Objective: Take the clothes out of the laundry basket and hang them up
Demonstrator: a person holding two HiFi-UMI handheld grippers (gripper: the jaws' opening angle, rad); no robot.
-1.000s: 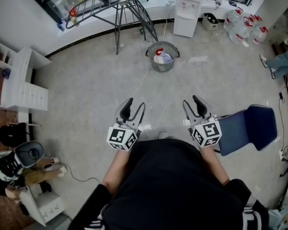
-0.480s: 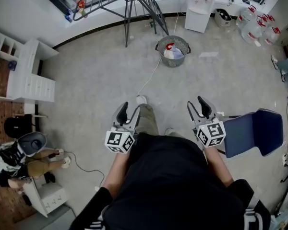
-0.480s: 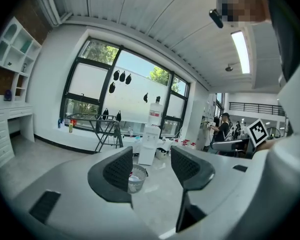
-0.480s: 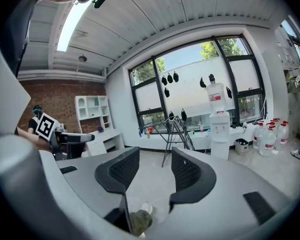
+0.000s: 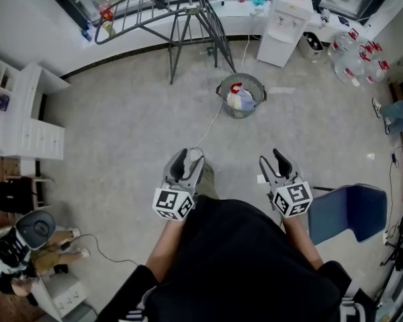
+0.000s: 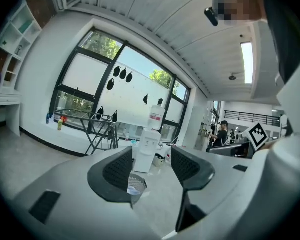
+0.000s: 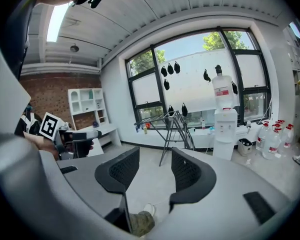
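Standing at far left: white shelf unit, against the wall at the left edge of the frame.
Drying rack: metal frame at the top, left of centre, by the window.
Left tongs: lower centre-left in my hand. The jaws are spread and have just been opening, with nothing between them.
Laundry basket: round mesh tub on the floor, upper centre, just below the rack's legs and well apart from both my tongs.
Clothes: pale bundle with a red piece, lying inside the basket.
Right tongs: lower centre-right. The jaws are spread and have just been opening, gripping nothing.
Water dispenser: white, at the top, right of centre.
Blue chair: lower right, just beside my right tongs.
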